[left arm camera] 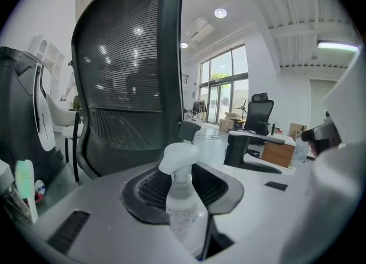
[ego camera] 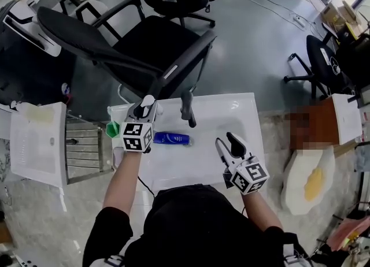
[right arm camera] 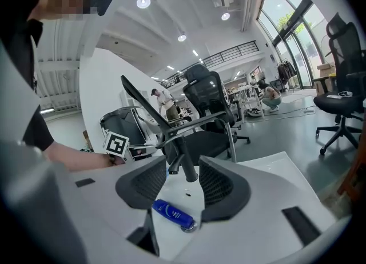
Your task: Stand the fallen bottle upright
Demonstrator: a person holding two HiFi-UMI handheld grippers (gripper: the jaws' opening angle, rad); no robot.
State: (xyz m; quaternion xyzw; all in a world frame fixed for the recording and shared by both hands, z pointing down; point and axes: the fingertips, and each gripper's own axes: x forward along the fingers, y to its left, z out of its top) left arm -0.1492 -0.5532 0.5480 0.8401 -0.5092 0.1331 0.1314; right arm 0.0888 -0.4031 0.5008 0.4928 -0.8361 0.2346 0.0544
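The blue bottle (ego camera: 171,138) lay on its side on the white surface (ego camera: 231,110), left of centre, not yet stood up; the right gripper (ego camera: 226,141) hovered near it on the right, jaws apart with nothing between them, aimed toward the bottle, apparently lining up to take it; the left gripper (ego camera: 145,107), at the far left, had its jaws clamped on an upright clear spray bottle (left arm camera: 182,200), probably to keep it out of the way; an office chair's armrest (ego camera: 188,112) overhung the far edge, crowding that side.
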